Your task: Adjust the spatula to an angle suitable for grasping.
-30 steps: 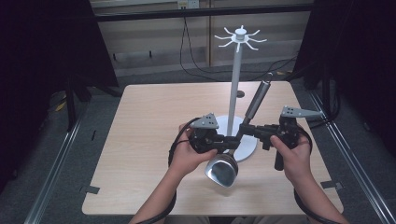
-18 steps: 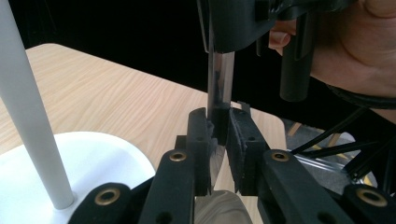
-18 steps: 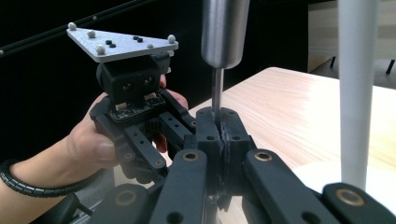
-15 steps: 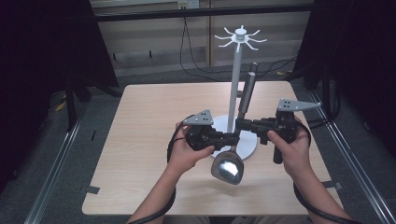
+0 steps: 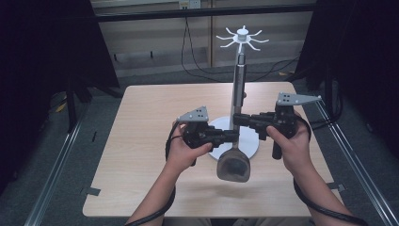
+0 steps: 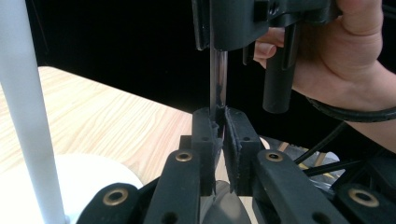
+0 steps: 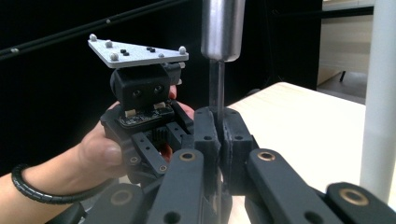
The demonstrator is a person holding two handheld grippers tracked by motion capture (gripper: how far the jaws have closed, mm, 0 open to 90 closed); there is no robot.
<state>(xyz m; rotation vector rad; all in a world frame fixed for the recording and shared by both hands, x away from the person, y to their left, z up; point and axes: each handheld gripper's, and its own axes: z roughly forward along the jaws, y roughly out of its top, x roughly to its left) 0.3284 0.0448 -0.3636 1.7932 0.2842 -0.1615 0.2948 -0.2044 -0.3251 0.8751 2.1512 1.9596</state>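
A metal ladle (image 5: 233, 167) hangs upright over the table, bowl down and thick handle (image 5: 239, 82) up. It stands in front of a white hook stand (image 5: 242, 36) with a round base (image 5: 250, 142). My left gripper (image 5: 235, 137) is shut on the thin shaft just above the bowl. My right gripper (image 5: 236, 118) is shut on the shaft a little higher. In the left gripper view the jaws (image 6: 218, 128) pinch the shaft (image 6: 217, 79), with the right gripper (image 6: 252, 21) above. In the right gripper view the jaws (image 7: 218, 122) clamp the shaft below the handle (image 7: 223, 28).
The light wooden table (image 5: 141, 122) has bare room left of and behind the stand. The stand's white pole (image 6: 23, 116) rises close beside the left gripper's jaws, and the same pole (image 7: 379, 93) stands at the right edge of the right gripper view. Dark curtains flank the table.
The ladle has swung from leaning right to upright, its handle now lined up with the stand's pole. Both grippers kept hold of it and shifted slightly with it.
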